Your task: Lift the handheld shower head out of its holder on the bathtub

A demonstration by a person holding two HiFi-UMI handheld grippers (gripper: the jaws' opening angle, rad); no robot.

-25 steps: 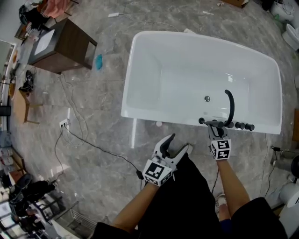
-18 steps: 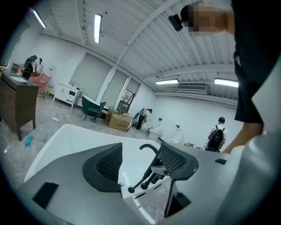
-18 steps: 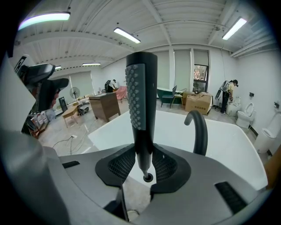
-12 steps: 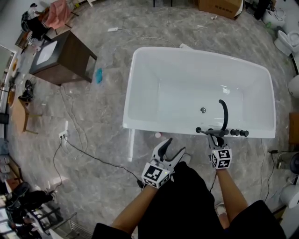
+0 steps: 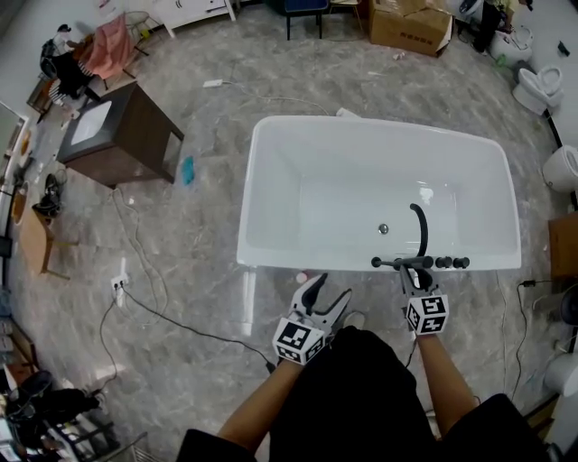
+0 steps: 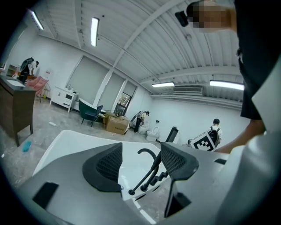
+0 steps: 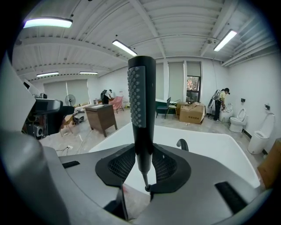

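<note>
The white bathtub [image 5: 271, 144] takes up the middle of the grey floor [image 5: 181, 271], and the person stands at its near long side. A dark cabinet [image 5: 126, 135] stands well off the tub's left end, and cardboard boxes [image 5: 408, 27] lie beyond its far side. Toward the right end of the near rim, a black curved spout [image 5: 421, 230] arches over the basin, beside a row of black knobs [image 5: 452, 263].

The left gripper [image 6: 140, 162] hangs just outside the near rim, left of the fittings. Its jaws are wide with nothing between them, probably kept clear so the other hand works alone.

The right gripper [image 7: 142, 165] is at the near rim by the fittings. Its jaws have narrowed onto the black shower head [image 7: 141, 101], with the pads pressing its slim handle below the nubbed face. A grip this low likely lets the head draw straight out of its holder. Whether its thin lower tip has cleared the holder cannot be told.
</note>
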